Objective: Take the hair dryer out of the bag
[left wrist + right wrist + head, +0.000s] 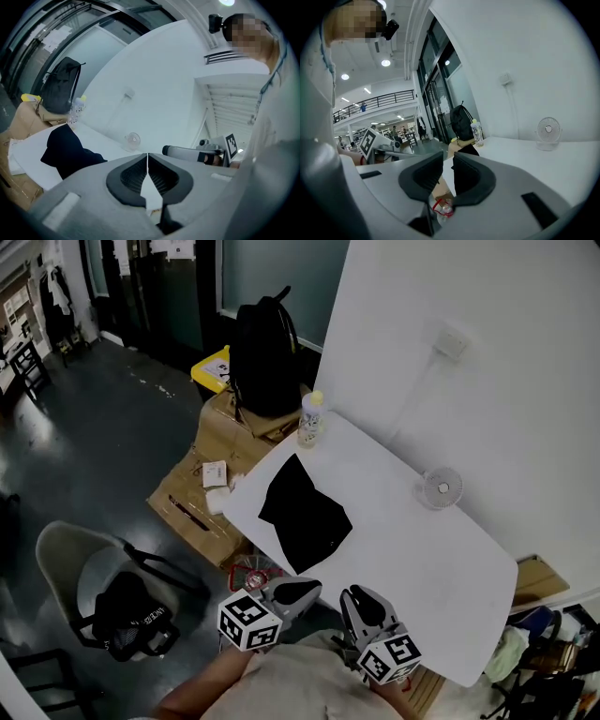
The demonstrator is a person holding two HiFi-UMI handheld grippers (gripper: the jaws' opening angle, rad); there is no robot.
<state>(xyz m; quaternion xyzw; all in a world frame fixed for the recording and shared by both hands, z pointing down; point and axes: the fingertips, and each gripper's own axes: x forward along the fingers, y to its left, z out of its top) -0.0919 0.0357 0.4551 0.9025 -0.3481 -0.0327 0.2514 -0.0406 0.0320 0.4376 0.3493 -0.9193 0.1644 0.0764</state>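
While both tools hang low over the near edge of the white bench, close to the person's body, the reach for the bag has not begun in earnest. The black soft fabric bag lies slumped flat near the middle of the bench, at roughly 11 o'clock from the grippers and well apart from them. No hair dryer shows anywhere, so I take it to be inside. The left gripper has its dark pads pressed tip to tip with nothing caught between them. The right gripper stands slightly parted, a narrow gap between the pads and nothing in it. A small white desk fan sits at about 2 o'clock from the bag, and a clear plastic bottle with a yellow cap at 12 o'clock, on the far corner. To do this well, I'd say both grippers should travel forward to the bag. The left needs to spread its pads before arriving. One should pinch the cloth at the mouth and hold it down while the other goes in. From here I cannot tell which edge is the opening.
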